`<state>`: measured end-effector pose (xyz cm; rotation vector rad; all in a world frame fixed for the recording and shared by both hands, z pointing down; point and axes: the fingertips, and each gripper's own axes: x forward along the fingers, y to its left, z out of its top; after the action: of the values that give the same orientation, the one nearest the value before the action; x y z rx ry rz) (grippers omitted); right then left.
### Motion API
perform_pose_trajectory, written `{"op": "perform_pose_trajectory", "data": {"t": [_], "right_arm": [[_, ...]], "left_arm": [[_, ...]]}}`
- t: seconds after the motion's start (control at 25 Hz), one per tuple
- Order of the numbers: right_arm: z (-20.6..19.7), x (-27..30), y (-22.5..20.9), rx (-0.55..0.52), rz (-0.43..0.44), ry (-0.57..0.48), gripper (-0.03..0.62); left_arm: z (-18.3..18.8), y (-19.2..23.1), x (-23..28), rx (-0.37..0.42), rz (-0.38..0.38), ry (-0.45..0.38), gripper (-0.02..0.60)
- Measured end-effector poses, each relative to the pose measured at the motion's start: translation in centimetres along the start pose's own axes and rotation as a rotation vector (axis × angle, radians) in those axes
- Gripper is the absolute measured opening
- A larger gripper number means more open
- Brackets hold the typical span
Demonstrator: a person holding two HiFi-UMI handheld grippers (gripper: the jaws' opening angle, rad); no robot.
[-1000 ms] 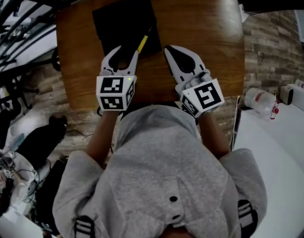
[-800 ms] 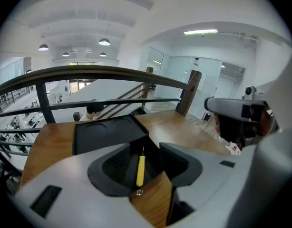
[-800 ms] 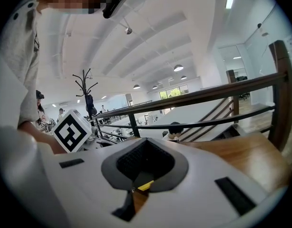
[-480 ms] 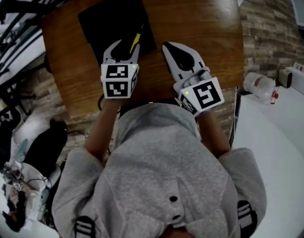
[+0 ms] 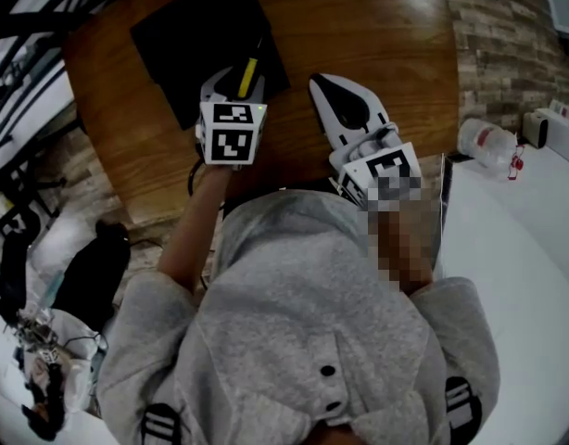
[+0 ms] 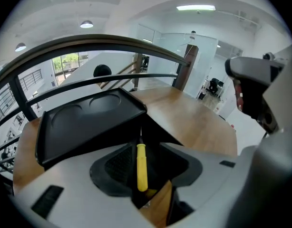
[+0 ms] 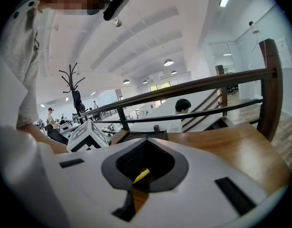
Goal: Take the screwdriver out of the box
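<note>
A black box (image 5: 192,35) lies at the far left of the wooden table (image 5: 368,26). A yellow-handled screwdriver (image 5: 248,75) rests at the box's near right corner. My left gripper (image 5: 240,78) reaches down over that corner. In the left gripper view its jaws have just been opening, and the yellow screwdriver (image 6: 141,167) lies lengthwise between the pads, which stand apart from it. The left gripper (image 6: 147,147) is open, with the black box (image 6: 84,122) beyond it. My right gripper (image 5: 326,83) hovers over bare wood to the right, tips together, holding nothing. The right gripper (image 7: 145,140) looks shut.
A plastic bottle (image 5: 488,142) lies on a white surface beyond the table's right edge. Dark railings (image 6: 89,51) run behind the table. The left gripper's marker cube (image 7: 86,134) shows at the left of the right gripper view. Brick floor surrounds the table.
My left gripper has moved forward and down onto the box corner, so the screwdriver now sits between its jaws. The right gripper has shifted only slightly.
</note>
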<state>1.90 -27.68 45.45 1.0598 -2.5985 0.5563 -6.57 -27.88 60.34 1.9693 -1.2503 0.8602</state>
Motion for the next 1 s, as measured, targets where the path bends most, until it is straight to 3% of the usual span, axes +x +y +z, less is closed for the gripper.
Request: {"op": "perform_pose_trajectory", "data": {"t": [0.32,0.64,0.8,1.0], "right_arm": [[-0.1,0.5,-0.6,0.021,-0.007,0.007,0.012],[-0.6,0.9,-1.2,0.035,-0.009,0.019,0.012],[-0.7,0.8,-1.3,0.04,-0.003,0.02,0.014],[-0.7,2.0,-1.0,0.045,0.001,0.024,0.012]], "left_arm": [[-1.6,0.4,3.1,0.033,0.0,0.109,0.183],[-1.4,0.4,4.8,0.091,0.025,0.142,0.181],[-1.8,0.1,5.2,0.138,0.058,0.181,0.14],[-2.1,0.9,5.8,0.159,0.067,0.212,0.138]]}}
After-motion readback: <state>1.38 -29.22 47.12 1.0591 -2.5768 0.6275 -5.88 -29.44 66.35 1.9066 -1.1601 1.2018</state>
